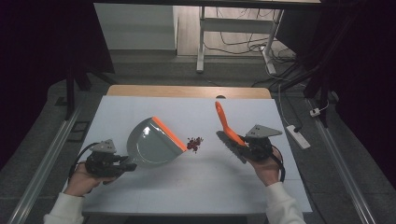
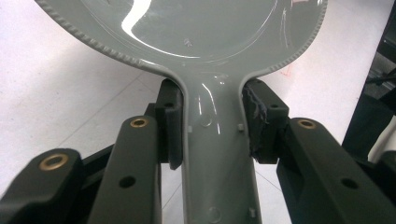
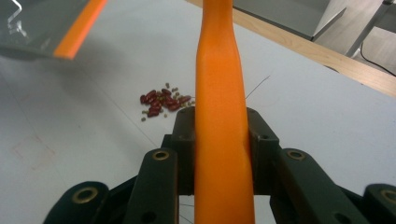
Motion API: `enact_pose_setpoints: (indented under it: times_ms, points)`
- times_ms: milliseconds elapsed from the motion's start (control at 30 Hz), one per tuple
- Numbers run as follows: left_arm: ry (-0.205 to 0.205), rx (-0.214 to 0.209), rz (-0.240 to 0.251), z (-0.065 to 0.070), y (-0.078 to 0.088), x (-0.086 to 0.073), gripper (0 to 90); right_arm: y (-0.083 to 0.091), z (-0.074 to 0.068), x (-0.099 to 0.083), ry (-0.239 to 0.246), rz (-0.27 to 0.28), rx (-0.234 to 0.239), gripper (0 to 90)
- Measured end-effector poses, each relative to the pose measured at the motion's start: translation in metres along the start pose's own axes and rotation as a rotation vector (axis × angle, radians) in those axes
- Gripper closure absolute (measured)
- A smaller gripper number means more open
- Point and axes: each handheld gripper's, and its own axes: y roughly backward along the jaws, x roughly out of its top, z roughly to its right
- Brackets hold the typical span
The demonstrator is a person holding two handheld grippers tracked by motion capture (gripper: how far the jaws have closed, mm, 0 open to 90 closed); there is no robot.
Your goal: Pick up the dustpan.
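A grey dustpan [image 1: 152, 142] with an orange lip [image 1: 169, 133] lies on the white table, its lip facing a small pile of red beans [image 1: 194, 143]. My left gripper [image 1: 122, 164] is shut on the dustpan's handle [image 2: 217, 154], with its pads [image 2: 170, 126] pressed against both sides. My right gripper [image 1: 243, 145] is shut on an orange brush handle [image 3: 222, 116] that points up and away; dark bristles [image 1: 229, 145] hang beneath it just right of the beans [image 3: 163, 101]. The dustpan's orange lip [image 3: 79, 29] appears at the upper left of the right gripper view.
The white table top [image 1: 205, 179] has a wooden strip [image 1: 187, 91] along its far edge. A power strip [image 1: 298, 136] and cables lie on the floor to the right. A metal desk frame [image 1: 201, 39] stands beyond the table.
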Motion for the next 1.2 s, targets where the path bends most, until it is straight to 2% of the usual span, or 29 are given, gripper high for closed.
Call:
enact_pose_setpoints:
  times_ms: [300, 700, 1200]
  points:
    - [-0.012, -0.010, -0.025, 0.004, -0.003, 0.001, 61.8, -0.005, 0.002, 0.006, -0.007, 0.010, 0.006, 69.9]
    - [-0.036, -0.022, -0.090, 0.009, -0.014, 0.003, 61.8, -0.021, 0.002, 0.013, 0.006, -0.006, 0.013, 69.9]
    - [-0.056, -0.045, -0.165, 0.014, -0.031, 0.004, 61.8, -0.060, -0.003, 0.033, 0.053, -0.033, 0.038, 69.9]
